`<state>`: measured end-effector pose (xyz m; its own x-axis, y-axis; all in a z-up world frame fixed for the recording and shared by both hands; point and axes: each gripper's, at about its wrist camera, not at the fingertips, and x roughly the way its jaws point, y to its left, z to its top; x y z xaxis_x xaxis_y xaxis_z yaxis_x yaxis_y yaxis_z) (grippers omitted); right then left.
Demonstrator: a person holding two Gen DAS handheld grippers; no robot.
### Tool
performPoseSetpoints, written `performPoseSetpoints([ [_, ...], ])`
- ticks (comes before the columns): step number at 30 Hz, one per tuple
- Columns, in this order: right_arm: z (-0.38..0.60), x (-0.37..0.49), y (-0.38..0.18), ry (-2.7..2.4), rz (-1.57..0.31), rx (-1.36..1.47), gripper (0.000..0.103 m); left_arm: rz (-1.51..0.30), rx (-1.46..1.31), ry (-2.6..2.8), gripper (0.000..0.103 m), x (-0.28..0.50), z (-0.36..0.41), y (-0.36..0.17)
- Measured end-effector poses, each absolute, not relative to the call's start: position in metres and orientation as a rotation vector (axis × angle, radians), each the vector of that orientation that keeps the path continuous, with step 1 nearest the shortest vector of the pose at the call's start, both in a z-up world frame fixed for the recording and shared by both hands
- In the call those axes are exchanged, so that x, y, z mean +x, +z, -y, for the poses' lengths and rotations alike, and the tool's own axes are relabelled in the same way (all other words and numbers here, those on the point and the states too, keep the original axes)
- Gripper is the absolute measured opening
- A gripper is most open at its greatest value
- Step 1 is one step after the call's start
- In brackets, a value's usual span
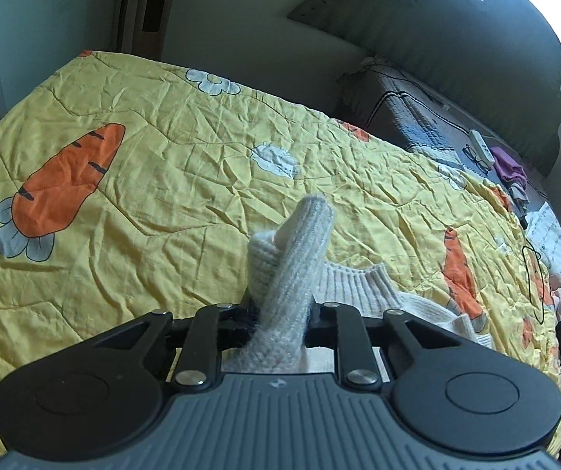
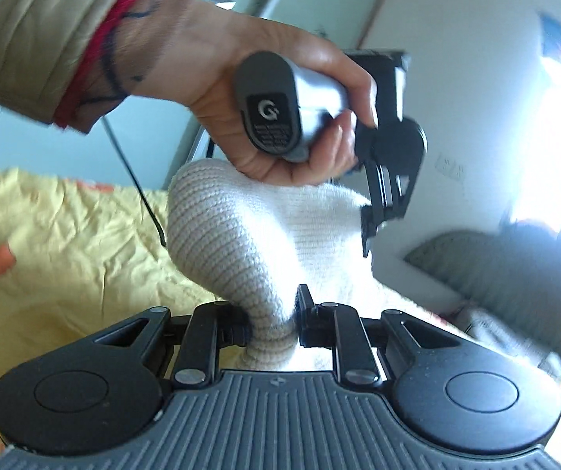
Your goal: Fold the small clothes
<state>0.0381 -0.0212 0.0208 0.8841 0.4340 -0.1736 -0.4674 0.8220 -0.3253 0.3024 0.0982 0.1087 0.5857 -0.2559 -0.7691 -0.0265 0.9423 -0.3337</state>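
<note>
Two-gripper lift of a small knit garment above a bed. In the left wrist view, the left gripper (image 1: 280, 313) is clamping a bunched fold of the cream knit garment (image 1: 300, 258) at lower centre of the frame; its jaws are closed on the fabric, which is standing up between them as a ribbed tube, while the ribbed hem is lying on the yellow carrot-print quilt (image 1: 163, 149) just right of centre. In the right wrist view, the right gripper (image 2: 272, 325) is likewise pinching a gathered neck of the same garment at lower centre, jaws closed on the knit. Above it, in the upper centre of that frame, the person's hand (image 2: 241, 90) is holding the other gripper's handle, with a beige sleeve (image 2: 37, 31) at upper left; the fabric is stretching between the two tools.

Risks, as judged from these views: each grip is biting a thick bunch rather than a clean edge, so layers are likely to be slipping out unevenly and the fold line could come out crooked. The loose knit could also be stretching or snagging on the jaw hardware under tension. The black cable (image 2: 139, 180) hanging at left centre of the right wrist view could be catching on the cloth. Motion blur there suggests fast travel, which could be shaking the hold loose.
</note>
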Motion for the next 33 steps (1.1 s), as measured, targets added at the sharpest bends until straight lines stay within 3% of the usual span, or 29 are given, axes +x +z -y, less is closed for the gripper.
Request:
performPoseSetpoints([
  [14, 0.147, 0.058, 0.029, 0.550, -0.247, 0.249, 0.021, -0.890, -0.323, -0.167, 0.019, 0.286, -0.014, 0.143],
  [33, 0.276, 0.029, -0.007, 0.421, -0.245, 0.531, 0.021, -0.879, -0.141, -0.261, 0.019, 0.272, 0.157, 0.122],
])
